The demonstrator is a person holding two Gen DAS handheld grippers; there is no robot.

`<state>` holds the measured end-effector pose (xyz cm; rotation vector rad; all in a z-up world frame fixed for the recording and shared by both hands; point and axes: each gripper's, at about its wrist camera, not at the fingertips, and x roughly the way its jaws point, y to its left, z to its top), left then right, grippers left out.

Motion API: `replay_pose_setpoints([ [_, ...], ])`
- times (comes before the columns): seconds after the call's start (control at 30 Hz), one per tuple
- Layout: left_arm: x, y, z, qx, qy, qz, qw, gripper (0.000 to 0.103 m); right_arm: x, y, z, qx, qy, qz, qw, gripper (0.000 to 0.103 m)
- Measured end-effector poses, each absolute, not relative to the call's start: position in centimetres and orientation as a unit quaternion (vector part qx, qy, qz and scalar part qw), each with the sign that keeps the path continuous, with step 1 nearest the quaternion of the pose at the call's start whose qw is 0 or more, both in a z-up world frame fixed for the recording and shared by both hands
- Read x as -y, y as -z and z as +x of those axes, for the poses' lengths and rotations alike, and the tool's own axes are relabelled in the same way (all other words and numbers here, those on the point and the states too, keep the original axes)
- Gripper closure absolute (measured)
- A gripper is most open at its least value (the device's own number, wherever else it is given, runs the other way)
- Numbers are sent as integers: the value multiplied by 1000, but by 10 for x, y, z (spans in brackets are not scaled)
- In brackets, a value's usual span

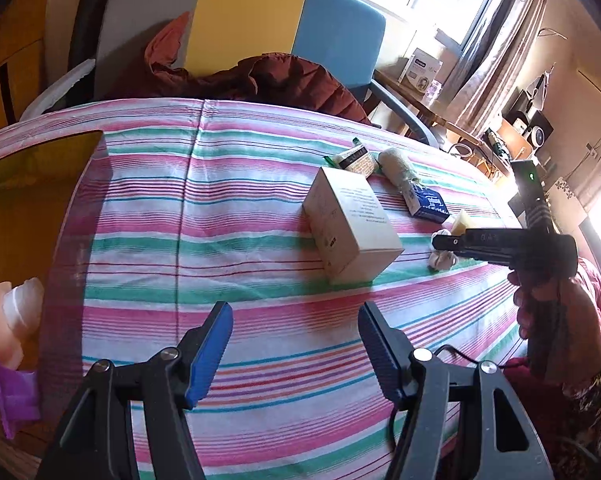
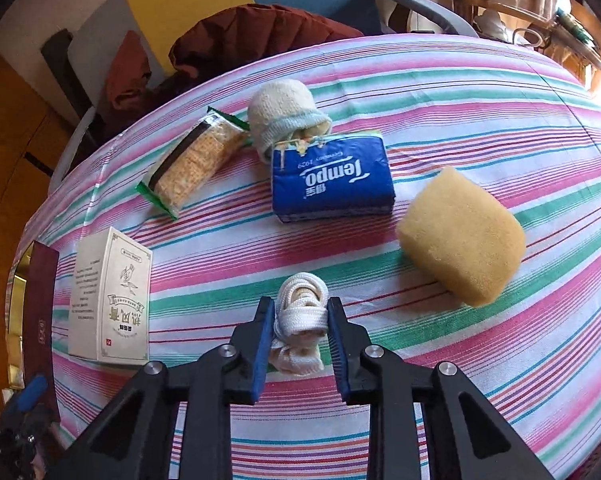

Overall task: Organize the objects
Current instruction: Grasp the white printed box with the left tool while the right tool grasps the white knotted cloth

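My right gripper [image 2: 300, 306] is shut on a white rope bundle [image 2: 300, 320] on the striped tablecloth [image 2: 460, 360]; in the left wrist view the bundle [image 1: 440, 258] sits under that gripper [image 1: 444, 242]. Beyond it lie a yellow sponge [image 2: 462, 236], a blue Tempo tissue pack [image 2: 330, 178], a rolled towel [image 2: 284, 116] and a cracker pack [image 2: 198, 162]. A white carton [image 2: 110, 300] stands to the left, also in the left wrist view [image 1: 350, 226]. My left gripper [image 1: 296, 314] is open and empty above the cloth, short of the carton.
A gold-lined box [image 1: 24, 200] at the table's left edge holds a peach item [image 1: 8, 320] and a purple packet [image 1: 8, 392]. A chair [image 1: 240, 20] with a maroon jacket [image 1: 260, 80] stands behind the table. A side table [image 1: 440, 96] is at the right.
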<state>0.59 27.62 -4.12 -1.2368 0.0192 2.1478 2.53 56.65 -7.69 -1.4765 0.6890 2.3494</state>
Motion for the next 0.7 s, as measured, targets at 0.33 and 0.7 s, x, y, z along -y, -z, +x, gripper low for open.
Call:
replay_pose_setpoints([
  [0.33, -364, 39, -19, -47, -819, -464, 334, 28, -560, 86, 17, -228, -809, -527, 128, 73],
  [0.7, -400, 63, -30, -112, -829, -445, 319, 27, -559, 86, 13, -214, -811, -529, 129, 73],
])
